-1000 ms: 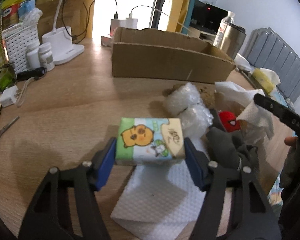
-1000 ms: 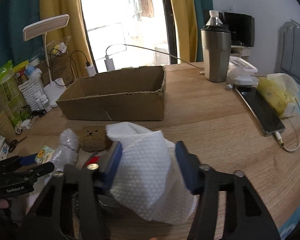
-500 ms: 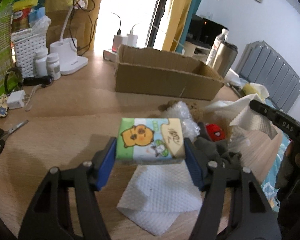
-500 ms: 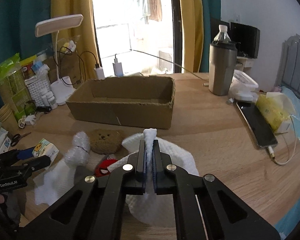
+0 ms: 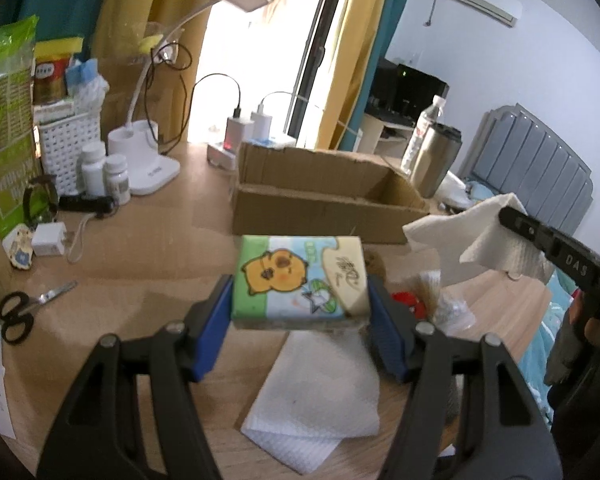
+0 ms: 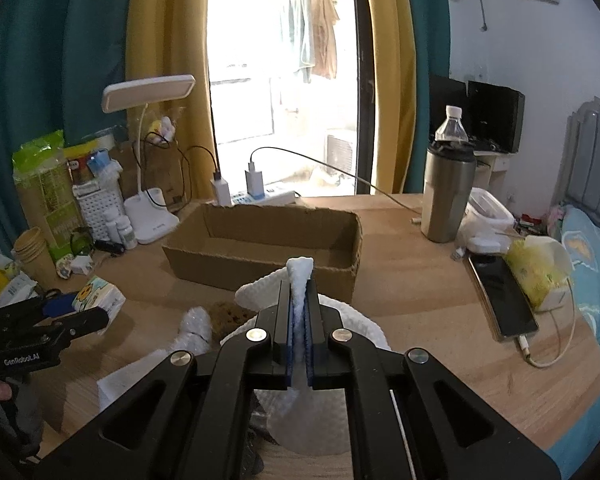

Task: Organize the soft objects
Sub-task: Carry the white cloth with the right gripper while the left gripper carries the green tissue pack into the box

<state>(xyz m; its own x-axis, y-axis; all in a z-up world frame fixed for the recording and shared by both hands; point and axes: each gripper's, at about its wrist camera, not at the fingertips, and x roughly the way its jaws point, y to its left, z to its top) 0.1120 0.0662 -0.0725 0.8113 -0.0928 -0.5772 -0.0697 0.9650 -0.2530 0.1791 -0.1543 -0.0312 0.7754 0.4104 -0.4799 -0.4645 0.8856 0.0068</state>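
Note:
My left gripper is shut on a tissue pack with a cartoon print and holds it above the table; the pack also shows in the right wrist view. My right gripper is shut on a white paper towel, lifted above the table, also in the left wrist view. The open cardboard box stands behind, empty as far as I see. Another paper towel, a bubble-wrap bundle, a brown plush and a red toy lie on the table below.
A desk lamp, white basket, pill bottles, scissors and charger crowd the left. A steel tumbler, phone and yellow tissue pack sit on the right.
My right gripper closed on the paper towel and lifted it. My left gripper rose with the tissue pack, toward the box.

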